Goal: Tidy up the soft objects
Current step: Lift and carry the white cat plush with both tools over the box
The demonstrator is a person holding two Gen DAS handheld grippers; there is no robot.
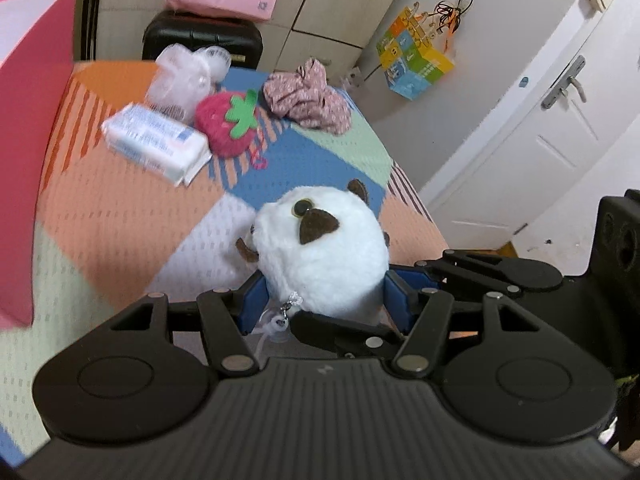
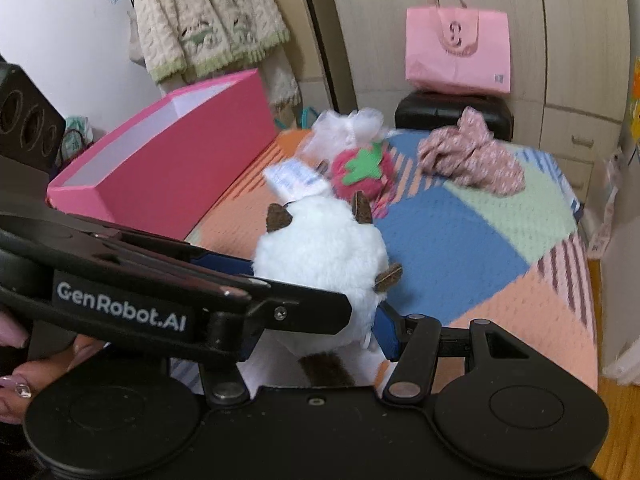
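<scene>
Left wrist view first: we hold the white plush toy (image 1: 320,248) between the blue pads of our left gripper (image 1: 324,300), which is clamped on its sides, and the toy hangs above the patchwork bedspread (image 1: 120,216) rather than resting on it. Part of our right gripper (image 1: 500,268) crosses in from the right, its finger reaching to the toy's side. From the right wrist view we see the same plush toy (image 2: 320,248) from behind, its brown ears pointing away from us, with our right gripper (image 2: 320,320) closed on its lower body; one blue pad presses its right side, while the other finger is hidden behind the left gripper (image 2: 192,280), which lies across the left of the picture, so we grip the toy with both at once. A hand (image 2: 16,388) shows at the lower left edge. Farther along the bedspread lie a white tissue pack (image 1: 156,140), a red strawberry plush (image 1: 230,122) touching it, a clear plastic bundle (image 1: 188,76) behind them, and a pink floral cloth (image 1: 308,96) to the right, apart from the strawberry. A pink box (image 2: 160,160) stands open along the left side of the bed. Beyond the bed a pink paper bag (image 2: 458,52) sits on a black case (image 2: 452,114).
</scene>
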